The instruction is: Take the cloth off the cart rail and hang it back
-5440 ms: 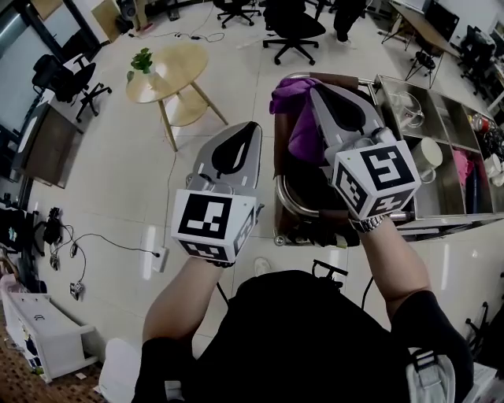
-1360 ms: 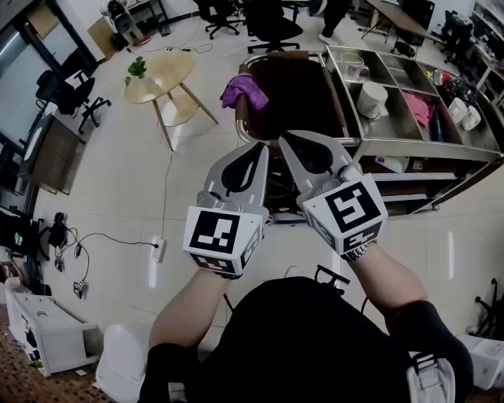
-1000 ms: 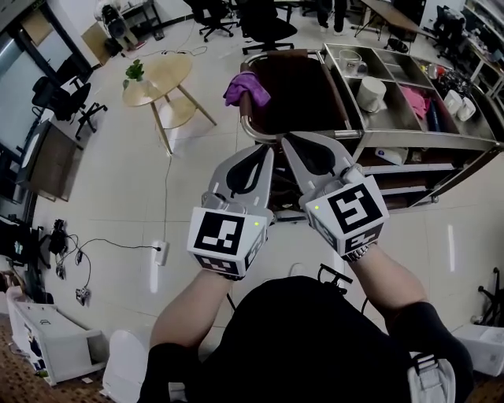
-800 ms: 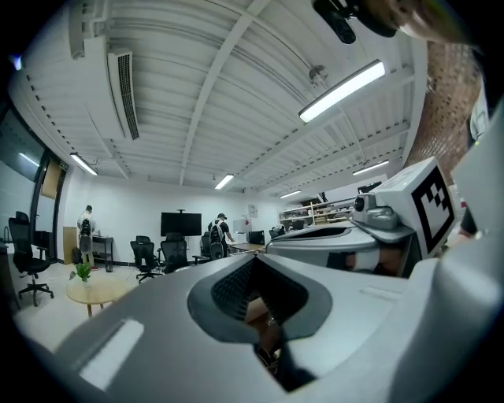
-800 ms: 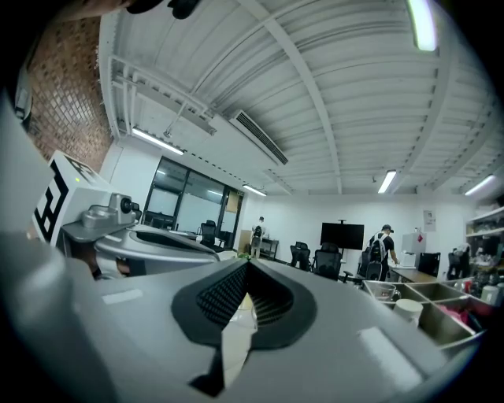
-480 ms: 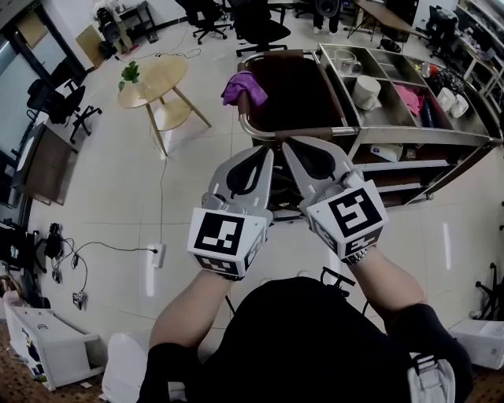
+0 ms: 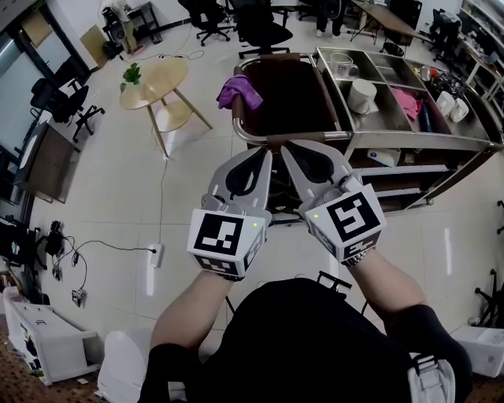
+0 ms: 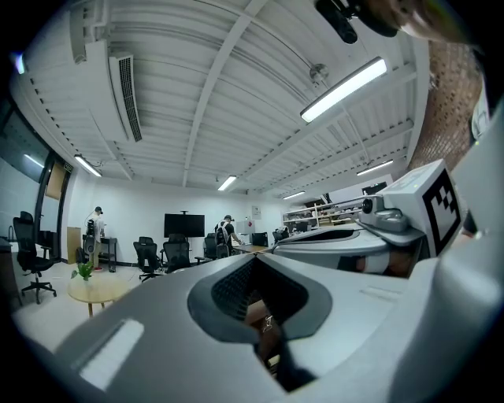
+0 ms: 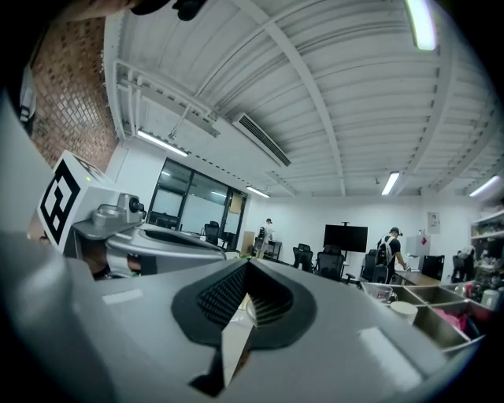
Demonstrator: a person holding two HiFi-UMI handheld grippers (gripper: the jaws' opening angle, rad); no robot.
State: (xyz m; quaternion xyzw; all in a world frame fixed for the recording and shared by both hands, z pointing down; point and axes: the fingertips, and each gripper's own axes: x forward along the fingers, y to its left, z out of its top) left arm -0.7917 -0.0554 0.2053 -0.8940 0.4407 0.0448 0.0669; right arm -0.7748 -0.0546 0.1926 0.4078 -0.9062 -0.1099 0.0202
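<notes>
The purple cloth (image 7: 240,92) hangs draped over the far left part of the cart rail (image 7: 246,135), a curved steel tube around a dark brown bin. In the head view my left gripper (image 7: 263,152) and right gripper (image 7: 288,147) are held side by side close to my body, tips pointing at the near bend of the rail, well short of the cloth. Both are shut with nothing between the jaws. The left gripper (image 8: 256,256) and the right gripper (image 9: 247,263) each show closed, empty jaws in their own views.
The steel cart (image 7: 441,142) stretches to the right, holding a glass pitcher (image 7: 341,64), a white bowl (image 7: 363,95) and a pink cloth (image 7: 409,103). A round wooden table (image 7: 157,83) with a plant stands left of the cart. Office chairs (image 7: 264,20) stand farther off, and a power strip (image 7: 157,254) lies on the floor.
Several seconds ago my right gripper was at the cloth on the rail; it has since pulled back beside the left one. Over the last second both grippers stay nearly still.
</notes>
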